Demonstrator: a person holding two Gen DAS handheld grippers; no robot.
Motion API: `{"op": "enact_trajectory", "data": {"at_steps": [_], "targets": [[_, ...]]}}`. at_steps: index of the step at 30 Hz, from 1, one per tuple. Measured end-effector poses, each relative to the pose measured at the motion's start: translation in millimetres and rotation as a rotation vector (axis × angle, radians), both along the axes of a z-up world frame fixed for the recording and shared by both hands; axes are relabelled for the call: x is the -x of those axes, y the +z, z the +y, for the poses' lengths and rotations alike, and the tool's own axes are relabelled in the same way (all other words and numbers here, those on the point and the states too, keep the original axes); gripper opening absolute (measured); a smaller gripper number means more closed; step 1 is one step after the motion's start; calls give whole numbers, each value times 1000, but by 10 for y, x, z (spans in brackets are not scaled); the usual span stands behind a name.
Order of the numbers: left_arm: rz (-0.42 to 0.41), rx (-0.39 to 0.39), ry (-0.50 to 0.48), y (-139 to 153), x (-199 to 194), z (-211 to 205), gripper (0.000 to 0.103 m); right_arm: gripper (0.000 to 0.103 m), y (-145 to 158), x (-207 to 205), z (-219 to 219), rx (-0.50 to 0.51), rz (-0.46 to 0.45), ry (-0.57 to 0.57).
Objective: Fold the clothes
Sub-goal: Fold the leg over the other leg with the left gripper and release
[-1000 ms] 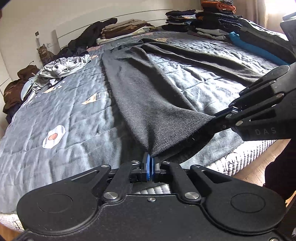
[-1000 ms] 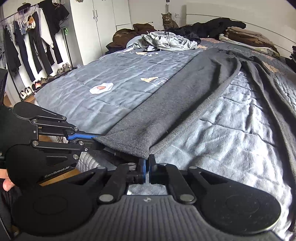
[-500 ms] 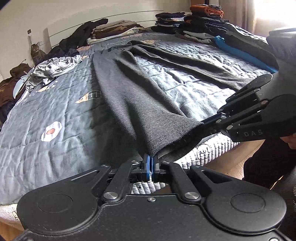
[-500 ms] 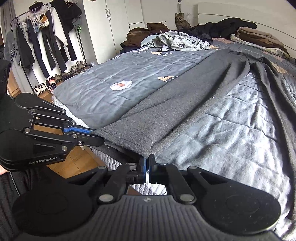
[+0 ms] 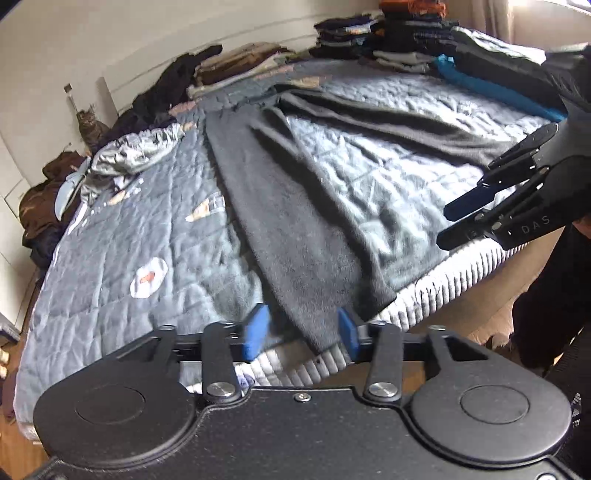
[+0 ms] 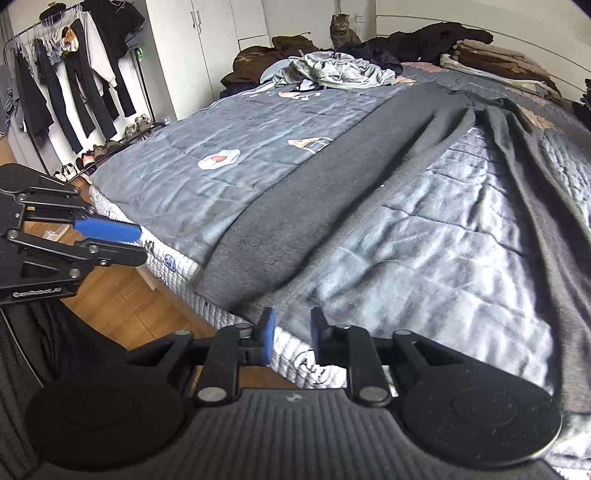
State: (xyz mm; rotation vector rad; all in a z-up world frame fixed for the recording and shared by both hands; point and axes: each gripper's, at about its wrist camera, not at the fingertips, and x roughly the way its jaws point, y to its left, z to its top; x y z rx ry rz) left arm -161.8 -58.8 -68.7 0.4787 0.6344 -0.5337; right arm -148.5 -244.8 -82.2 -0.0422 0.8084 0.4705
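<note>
Dark grey trousers (image 5: pixel 295 221) lie spread lengthwise on the blue-grey quilt (image 5: pixel 147 229). One leg's cuff hangs over the mattress edge between the two grippers. My left gripper (image 5: pixel 301 330) is open just off that cuff, its blue pads apart with the fabric end lying loose between them. My right gripper (image 6: pixel 293 334) is open too, at the mattress edge beside the same leg (image 6: pixel 332 177). The other leg (image 6: pixel 535 184) runs along the right. Each gripper shows in the other's view, left gripper (image 6: pixel 110 242) and right gripper (image 5: pixel 465 221), both with fingers parted.
Stacks of folded clothes (image 5: pixel 388 37) and a blue garment (image 5: pixel 491 88) line the far side. A crumpled grey pile (image 6: pixel 332 70) and a cat (image 6: pixel 341 26) are at the head end. A clothes rack (image 6: pixel 74 74) stands over the wooden floor (image 6: pixel 122 295).
Both grippers were shut on the trouser leg's cuff and pulled it back toward the bed's edge. Now both have opened and the cuff lies released over the mattress edge.
</note>
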Motion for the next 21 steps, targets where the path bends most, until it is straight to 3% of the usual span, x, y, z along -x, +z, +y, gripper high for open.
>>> {"op": "enact_trajectory", "data": {"at_steps": [2, 3, 7, 14, 21], "targets": [[-26, 42, -29, 81, 37, -155, 55, 51, 110, 57, -242, -6, -33, -19], [-35, 69, -44, 92, 50, -282, 55, 53, 157, 68, -357, 0, -45, -35], [-13, 185, -99, 37, 58, -880, 55, 57, 298, 100, -900, 48, -82, -136], [183, 413, -135, -242, -206, -1805, 49, 61, 237, 86, -1763, 98, -47, -272], [318, 507, -105, -619, -407, -2274, 32, 61, 83, 40, -2520, 83, 10, -371]]}}
